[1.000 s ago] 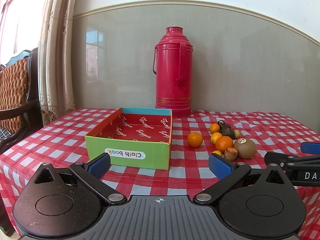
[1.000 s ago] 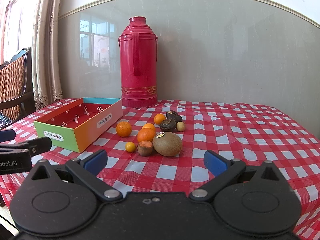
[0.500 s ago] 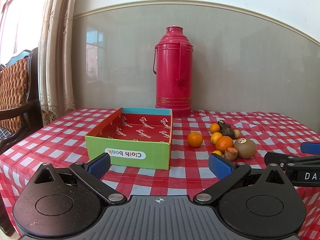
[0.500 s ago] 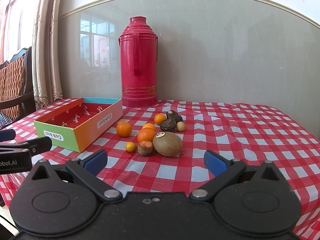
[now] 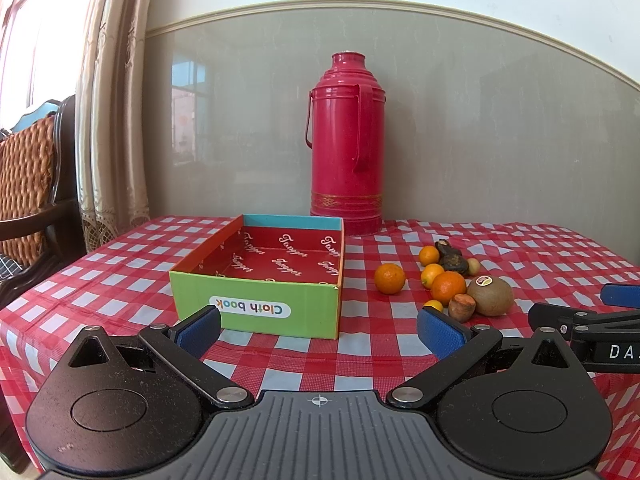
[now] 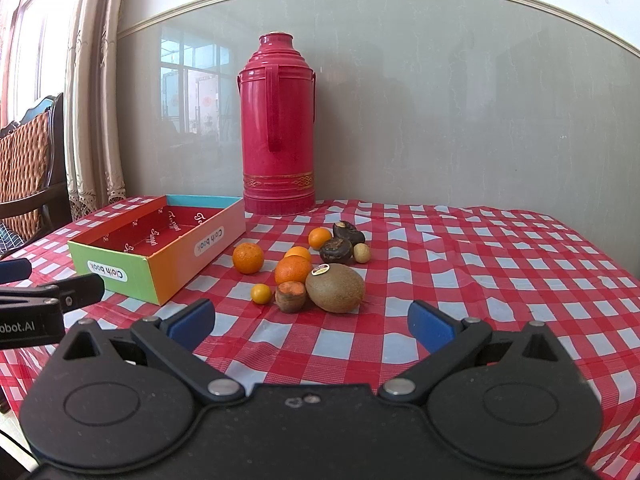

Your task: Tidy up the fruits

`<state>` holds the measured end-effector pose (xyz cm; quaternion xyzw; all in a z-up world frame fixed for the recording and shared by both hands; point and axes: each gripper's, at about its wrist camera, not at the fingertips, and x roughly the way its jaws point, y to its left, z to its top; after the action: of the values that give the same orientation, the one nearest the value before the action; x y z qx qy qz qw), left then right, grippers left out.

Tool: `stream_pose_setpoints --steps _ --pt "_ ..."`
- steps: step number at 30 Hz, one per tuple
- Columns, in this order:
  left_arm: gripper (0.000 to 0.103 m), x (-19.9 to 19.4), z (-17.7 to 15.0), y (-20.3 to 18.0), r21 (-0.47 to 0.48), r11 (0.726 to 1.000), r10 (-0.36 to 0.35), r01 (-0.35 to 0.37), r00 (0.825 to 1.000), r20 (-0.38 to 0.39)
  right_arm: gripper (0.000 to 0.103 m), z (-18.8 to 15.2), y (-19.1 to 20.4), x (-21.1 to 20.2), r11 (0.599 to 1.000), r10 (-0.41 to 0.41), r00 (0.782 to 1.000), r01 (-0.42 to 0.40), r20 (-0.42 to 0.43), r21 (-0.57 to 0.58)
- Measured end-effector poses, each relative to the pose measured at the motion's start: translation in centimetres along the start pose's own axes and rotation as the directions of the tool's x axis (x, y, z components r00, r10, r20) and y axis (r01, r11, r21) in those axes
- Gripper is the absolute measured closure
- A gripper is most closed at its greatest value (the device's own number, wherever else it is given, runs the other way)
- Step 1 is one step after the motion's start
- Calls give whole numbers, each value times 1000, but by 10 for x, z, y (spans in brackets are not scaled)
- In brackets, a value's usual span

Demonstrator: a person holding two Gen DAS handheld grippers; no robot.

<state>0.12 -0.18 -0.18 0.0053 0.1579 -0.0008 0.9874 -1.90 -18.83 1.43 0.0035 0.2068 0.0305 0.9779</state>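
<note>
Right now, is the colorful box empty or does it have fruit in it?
Empty. The box shows only its bare red printed floor, and the fruits, like the kiwi, sit beside it on the checkered tablecloth.

Two low fisheye views from the table's near edge, facing the wall — left wrist squarely before the box point(image 5: 256, 300), right wrist nearer the fruit pile point(image 6: 316, 268); both share the thermos point(image 5: 347, 152).
</note>
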Motion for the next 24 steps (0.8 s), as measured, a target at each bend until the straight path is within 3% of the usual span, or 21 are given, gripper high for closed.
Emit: stream_pose_setpoints --steps 3,5,9,14,17,20,22,23,24 --pt "0 1 1 1 -11 1000 10 -10 999 -35 6 0 0 0 1000 0 1000 0 0 -1" --pt "0 -1 2 -1 -2 999 46 -46 999 -16 6 1 0 0 1000 -4 1000 4 1 -2" --pt "0 12 3 0 -49 998 -42 39 996 -75 6 7 -7 4 1000 -21 1000 21 6 4" --pt "0 27 0 -7 -155 984 -99 90 994 -52 6 15 -22 10 997 -71 997 71 20 4" --pt "0 39 2 -25 -124 981 -157 150 986 -47 6 22 -34 16 994 -110 993 109 32 26" --pt "0 52 6 -52 -26 982 -188 187 979 -77 6 27 -47 26 986 -158 987 157 30 55" --pt "1 59 7 -71 45 984 -167 171 982 -87 6 26 -58 34 979 -185 983 183 16 91" --pt "16 63 7 -79 74 982 -165 173 982 -97 6 26 -64 37 975 -193 981 191 7 114" --pt "42 69 6 -89 100 980 -158 169 981 -114 6 25 -69 41 971 -200 980 199 -4 134"
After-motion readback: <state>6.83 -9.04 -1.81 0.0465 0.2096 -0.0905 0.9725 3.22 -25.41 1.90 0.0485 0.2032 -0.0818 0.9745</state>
